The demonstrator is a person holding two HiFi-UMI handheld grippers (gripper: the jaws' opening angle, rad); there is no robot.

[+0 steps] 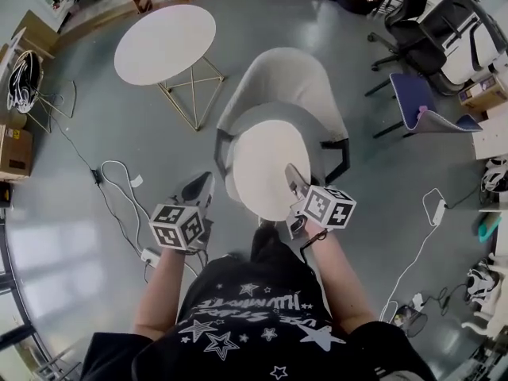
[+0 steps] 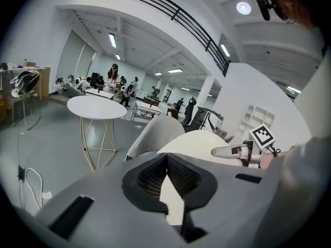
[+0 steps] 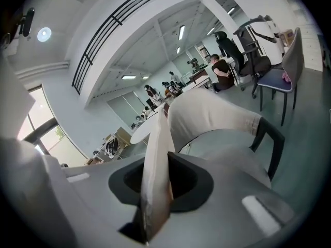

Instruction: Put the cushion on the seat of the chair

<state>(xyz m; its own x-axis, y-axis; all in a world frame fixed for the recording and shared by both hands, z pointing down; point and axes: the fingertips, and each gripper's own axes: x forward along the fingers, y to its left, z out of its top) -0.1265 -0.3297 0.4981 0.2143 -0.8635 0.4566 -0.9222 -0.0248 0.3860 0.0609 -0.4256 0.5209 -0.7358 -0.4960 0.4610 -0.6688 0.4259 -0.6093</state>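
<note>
Cushion (round, cream) hangs over the chair seat, left gripper and right gripper both pinched onto its edge.

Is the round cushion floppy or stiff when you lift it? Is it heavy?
Probably fairly stiff: the cushion shows as a flat disc, not sagging, though held only at two edges. Likely light, since the left gripper and right gripper carry it by thin pinches. Its rim looks squashy where the jaws press.
</note>
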